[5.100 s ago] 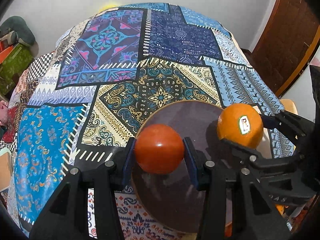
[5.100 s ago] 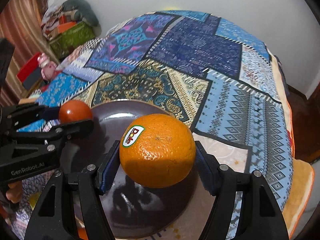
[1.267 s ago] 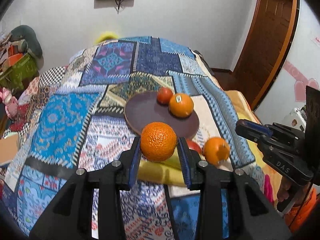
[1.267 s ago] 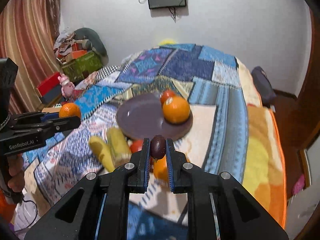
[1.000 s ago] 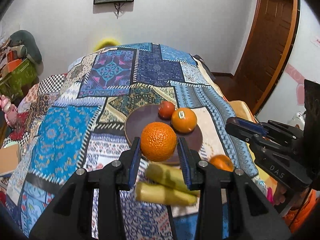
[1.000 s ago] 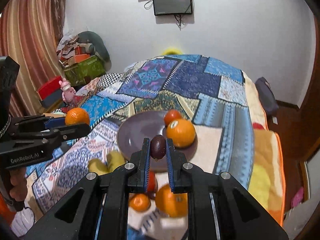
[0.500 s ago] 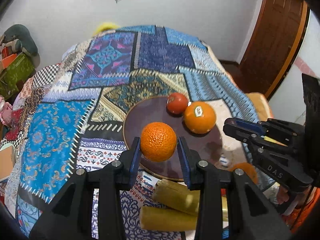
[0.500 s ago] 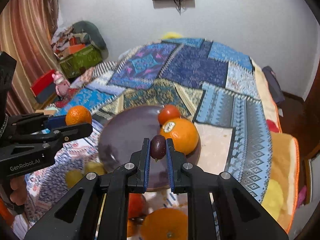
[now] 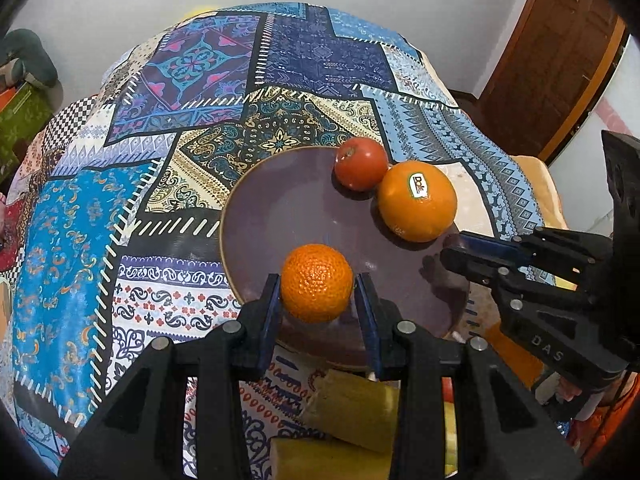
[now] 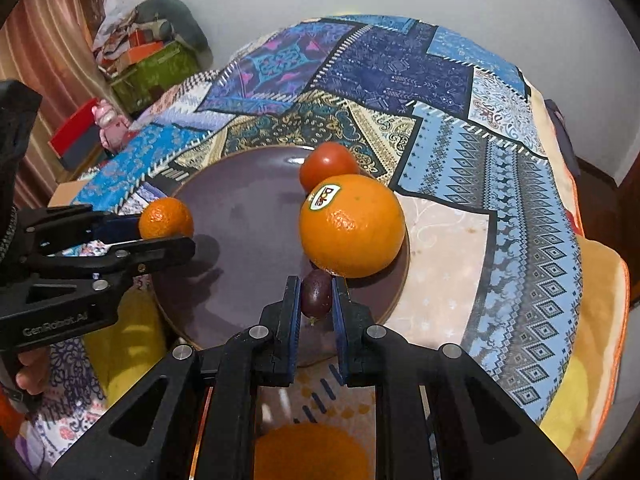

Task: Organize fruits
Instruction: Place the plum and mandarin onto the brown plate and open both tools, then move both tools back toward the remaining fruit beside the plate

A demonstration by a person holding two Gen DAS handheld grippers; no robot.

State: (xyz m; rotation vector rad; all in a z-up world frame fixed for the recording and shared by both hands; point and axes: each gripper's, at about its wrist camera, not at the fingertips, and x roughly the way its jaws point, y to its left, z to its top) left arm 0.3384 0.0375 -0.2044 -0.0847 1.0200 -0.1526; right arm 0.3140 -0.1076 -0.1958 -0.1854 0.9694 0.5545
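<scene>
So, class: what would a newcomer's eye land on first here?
Probably the big stickered orange beside a tomato at the dark plate's far right edge. Next, the left tongs gripping a mandarin above the plate, and the right tongs pinching a small dark fruit.

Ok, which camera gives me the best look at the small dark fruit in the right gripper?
The right wrist view: the small dark fruit sits centre frame, clamped between the right gripper pads, over the plate just below the stickered orange. The left wrist view shows only that gripper side-on; the fruit is hidden.
</scene>
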